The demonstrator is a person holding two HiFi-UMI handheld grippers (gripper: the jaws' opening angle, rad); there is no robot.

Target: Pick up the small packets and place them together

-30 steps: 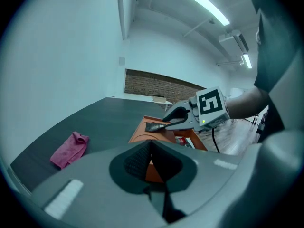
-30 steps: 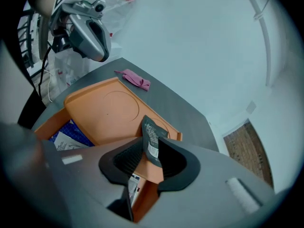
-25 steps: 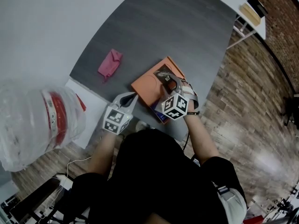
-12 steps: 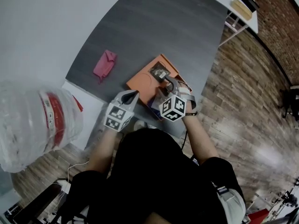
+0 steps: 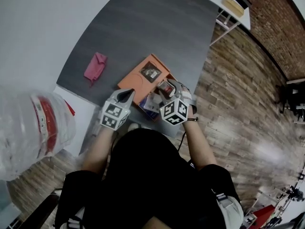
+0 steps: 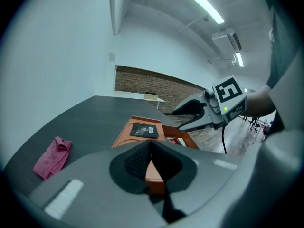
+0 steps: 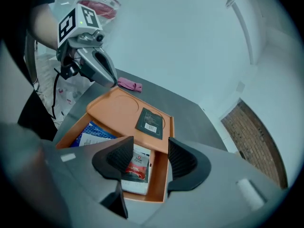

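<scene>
An orange tray [image 5: 133, 80] lies at the near edge of the dark table. A dark flat packet [image 7: 151, 120] rests on the tray's flat part, also seen from the left as the dark packet [image 6: 144, 130]. In the tray's sunken compartment lie a white-and-red packet [image 7: 134, 167] and a blue packet [image 7: 95, 136]. My right gripper [image 7: 149, 144] hovers over the white-and-red packet; its jaws stand wide and are closing, with nothing between them. My left gripper [image 6: 151, 145] is shut and empty, tips meeting over the tray's near left edge.
A pink cloth [image 5: 95, 66] lies on the table left of the tray. A clear plastic bag [image 5: 33, 128] with red contents hangs at the left. The table edge runs just right of the tray, above the wooden floor [image 5: 228, 104].
The right gripper has drawn back from the dark packet, which now lies free on the tray's flat part. The left gripper keeps its place by the tray.
</scene>
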